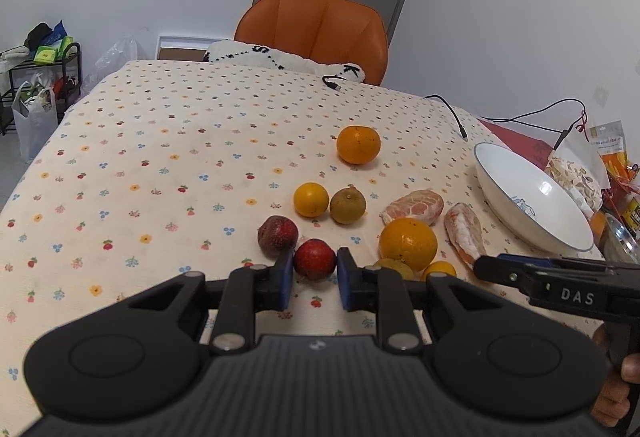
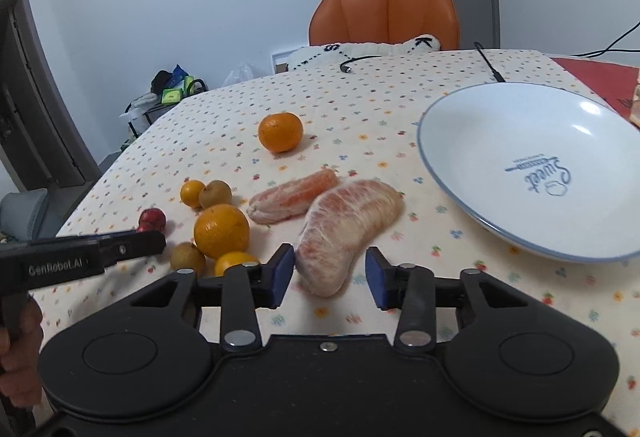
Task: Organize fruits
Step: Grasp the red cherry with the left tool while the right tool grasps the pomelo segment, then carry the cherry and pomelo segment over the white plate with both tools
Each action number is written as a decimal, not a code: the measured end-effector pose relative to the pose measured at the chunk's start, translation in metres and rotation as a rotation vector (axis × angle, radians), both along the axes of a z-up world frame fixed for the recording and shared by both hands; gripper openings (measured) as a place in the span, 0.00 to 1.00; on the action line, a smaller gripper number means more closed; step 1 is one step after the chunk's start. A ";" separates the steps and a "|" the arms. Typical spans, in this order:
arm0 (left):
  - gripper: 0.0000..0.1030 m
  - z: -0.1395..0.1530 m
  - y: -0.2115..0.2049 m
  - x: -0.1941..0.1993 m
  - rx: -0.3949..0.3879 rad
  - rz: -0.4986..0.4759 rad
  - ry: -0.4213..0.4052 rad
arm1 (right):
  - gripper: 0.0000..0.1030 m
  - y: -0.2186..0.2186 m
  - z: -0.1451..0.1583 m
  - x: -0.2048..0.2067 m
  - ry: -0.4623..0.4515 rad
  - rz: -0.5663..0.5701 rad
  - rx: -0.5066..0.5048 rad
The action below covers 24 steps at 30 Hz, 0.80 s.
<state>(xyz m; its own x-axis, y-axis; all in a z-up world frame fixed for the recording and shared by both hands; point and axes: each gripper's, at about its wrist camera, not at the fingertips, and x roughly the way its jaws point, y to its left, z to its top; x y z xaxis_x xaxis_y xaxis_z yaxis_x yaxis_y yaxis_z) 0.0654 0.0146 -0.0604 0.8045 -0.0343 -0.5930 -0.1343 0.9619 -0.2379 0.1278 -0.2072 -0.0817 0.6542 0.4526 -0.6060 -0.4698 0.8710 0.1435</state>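
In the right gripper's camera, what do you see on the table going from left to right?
Red fruit → small yellow fruit → brown fruit → big orange → far orange → grapefruit piece → plate.

Both cameras sit low on the hand-held grippers, looking forward and downward along their own fingers, close over the bench (image 1: 160,157). The left wrist view faces the orange chair (image 1: 316,25) and the door, with the white plate (image 1: 532,205) off at its right edge. The right wrist view stands further right, with that plate (image 2: 500,141) large and near. Both share the scattered fruit, the chair and the cluttered shelf, which looks too small and warped to read clearly.
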 end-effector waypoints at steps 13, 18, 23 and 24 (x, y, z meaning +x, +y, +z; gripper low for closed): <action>0.21 0.001 0.010 -0.002 -0.009 0.028 -0.010 | 0.56 0.012 0.000 0.012 0.001 -0.032 -0.012; 0.21 0.002 0.013 -0.003 -0.007 0.023 -0.009 | 0.58 0.025 -0.004 0.020 -0.031 -0.043 -0.036; 0.21 0.004 0.011 -0.004 -0.007 0.017 -0.017 | 0.56 0.032 -0.006 0.023 -0.052 -0.045 -0.061; 0.21 0.005 0.010 -0.004 -0.006 0.016 -0.020 | 0.52 0.033 -0.005 0.023 -0.058 -0.049 -0.069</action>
